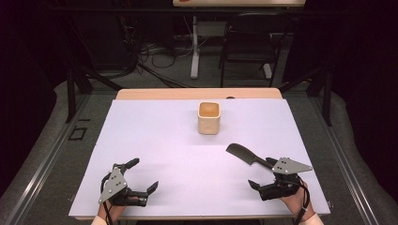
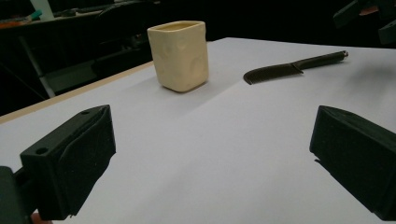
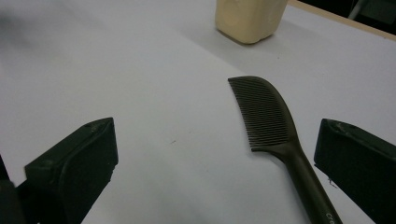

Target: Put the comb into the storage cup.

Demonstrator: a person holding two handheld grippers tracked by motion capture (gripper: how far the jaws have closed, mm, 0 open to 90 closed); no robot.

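A black comb [image 1: 244, 154] lies flat on the white table cover [image 1: 164, 140], right of centre, its handle pointing at my right gripper [image 1: 262, 172]. That gripper is open; in its own view the comb [image 3: 271, 121] lies between the jaws toward the right one, and nothing is held by the right gripper [image 3: 217, 163]. A cream square cup [image 1: 209, 117] stands upright behind the comb, also seen from the right [image 3: 250, 16]. My left gripper [image 1: 143, 176] rests open at the front left. From the left gripper [image 2: 212, 158], the cup [image 2: 180, 53] and comb [image 2: 289, 69] lie well ahead.
The wooden table edge [image 1: 197, 93] shows behind the white cover. Beyond the table are a dark chair [image 1: 248, 42], cables on the floor [image 1: 159, 58] and a desk leg [image 1: 194, 47]. Black frame legs [image 1: 75, 84] stand at the table's far corners.
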